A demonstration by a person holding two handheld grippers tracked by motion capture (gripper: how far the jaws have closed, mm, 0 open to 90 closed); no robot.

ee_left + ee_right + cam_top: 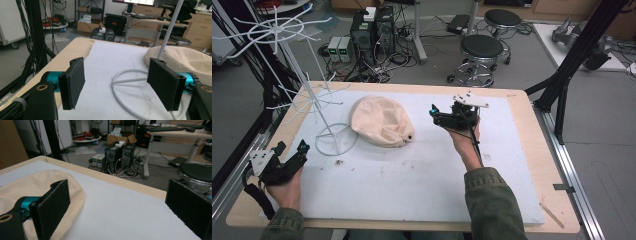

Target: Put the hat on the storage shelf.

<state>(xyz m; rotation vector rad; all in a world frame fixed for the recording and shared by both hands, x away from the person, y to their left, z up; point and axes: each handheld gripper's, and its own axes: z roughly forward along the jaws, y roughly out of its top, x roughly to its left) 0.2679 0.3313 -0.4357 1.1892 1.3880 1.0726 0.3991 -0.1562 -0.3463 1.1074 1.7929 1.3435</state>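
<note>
Cream fabric hat (pixel 379 121), soft and slumped, lies crown-up on the white mat, mid-surface toward the far side; small dark spot on its near right edge. White wire hat stand (pixel 314 90) upright just left of it: round ring base (pixel 336 139) on the mat close beside the hat's left edge, thin pole, spoke-like arms branching at mid-height and top.

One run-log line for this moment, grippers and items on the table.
left gripper: open, empty | right gripper: open, empty, beside hat | hat: flat on mat | white rack: upright, left of hat
</note>
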